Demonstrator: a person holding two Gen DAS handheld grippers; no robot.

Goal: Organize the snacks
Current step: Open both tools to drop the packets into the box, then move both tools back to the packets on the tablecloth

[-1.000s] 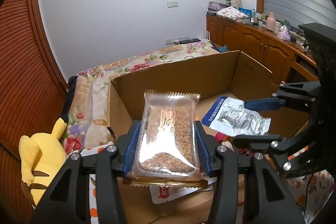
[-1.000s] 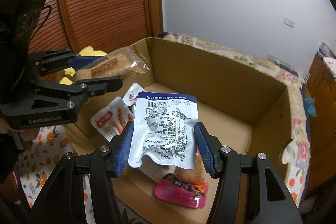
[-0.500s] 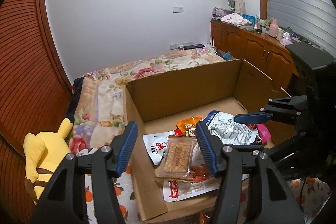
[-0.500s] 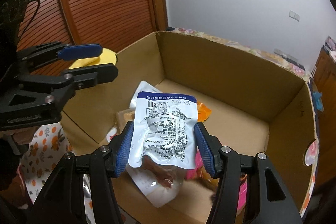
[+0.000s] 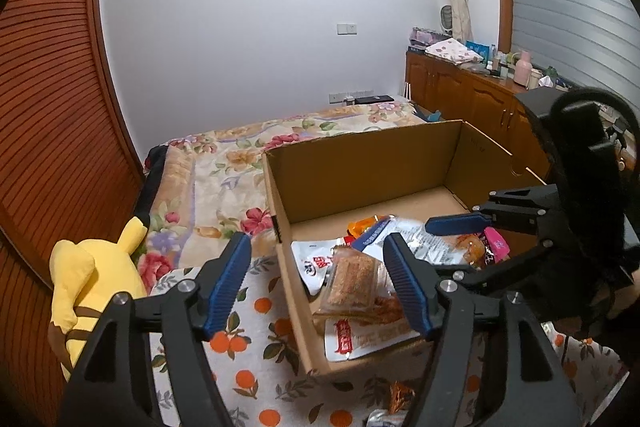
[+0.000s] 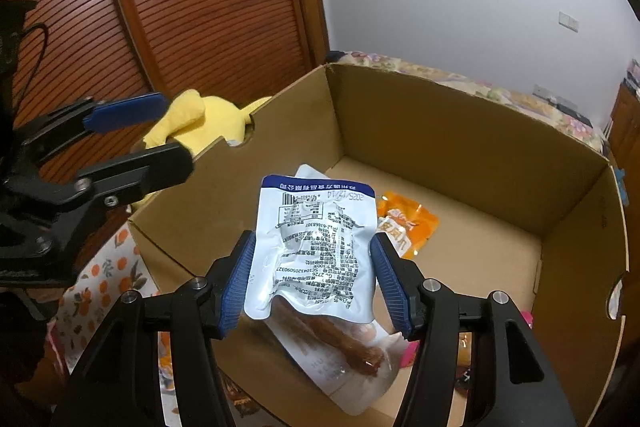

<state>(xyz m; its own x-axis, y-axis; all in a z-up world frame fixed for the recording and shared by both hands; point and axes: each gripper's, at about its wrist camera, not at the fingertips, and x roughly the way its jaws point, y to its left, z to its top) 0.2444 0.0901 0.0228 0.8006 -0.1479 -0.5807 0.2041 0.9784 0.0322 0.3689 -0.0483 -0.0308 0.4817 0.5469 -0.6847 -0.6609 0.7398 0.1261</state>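
Crinkled foil pouch clamped in right tongs | left tongs opening, empty | cardboard box

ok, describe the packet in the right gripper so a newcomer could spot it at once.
Find the open cardboard box on the bed. Above its near end, the right gripper pinches a white pouch. Unlike the orange packet below, it has a blue top band and dense black print.

The cardboard box before me is matt brown corrugated board, rough at its cut edges. The white pouch looks like glossy crinkled foil-plastic. My tongs' pads are ribbed blue rubber on matt black plastic arms. The yellow toy is soft plush; the cloth is printed fabric.
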